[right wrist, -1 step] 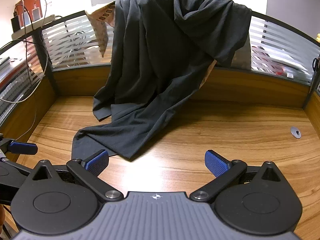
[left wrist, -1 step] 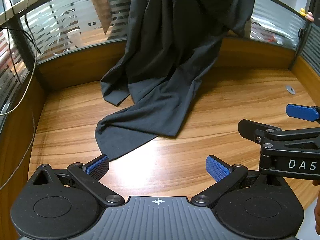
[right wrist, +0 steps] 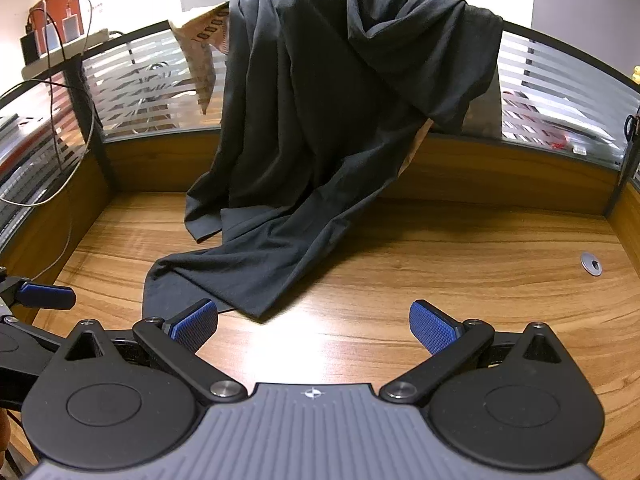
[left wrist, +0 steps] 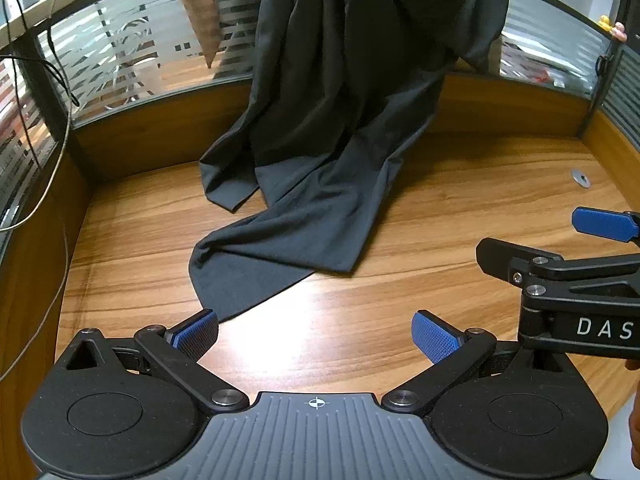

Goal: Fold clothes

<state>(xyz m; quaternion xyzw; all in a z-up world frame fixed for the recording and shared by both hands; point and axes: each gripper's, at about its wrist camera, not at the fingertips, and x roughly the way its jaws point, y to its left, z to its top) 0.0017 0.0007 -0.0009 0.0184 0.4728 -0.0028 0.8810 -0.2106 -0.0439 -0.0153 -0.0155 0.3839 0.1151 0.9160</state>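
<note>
The left gripper has its jaws spread wide apart, the blue pads holding nothing and hanging just above the wooden desk; its left pad sits just beside the near hem of the dark grey garment, though whether pad and cloth actually touch cannot be told. The right gripper is likewise wide open and empty, its left pad close to the garment's near edge, its right pad over bare wood. Each gripper shows at the edge of the other's view, cut off by the frame: the right one enters the left wrist view from the right with only part of its lettering readable, the left one pokes into the right wrist view at the far left. The garment hangs from the top of the glass partition at the far side of the desk and spills down onto the wood, so its long axis runs from far, high up, to near and slightly left, ending in a crumpled hem. Its upper part is bunched in folds, so sleeves and collar are hard to make out. A brown patterned cloth peeks out behind it, mostly hidden. A small metal disc lies on the desk at the right, well apart from the garment.
</note>
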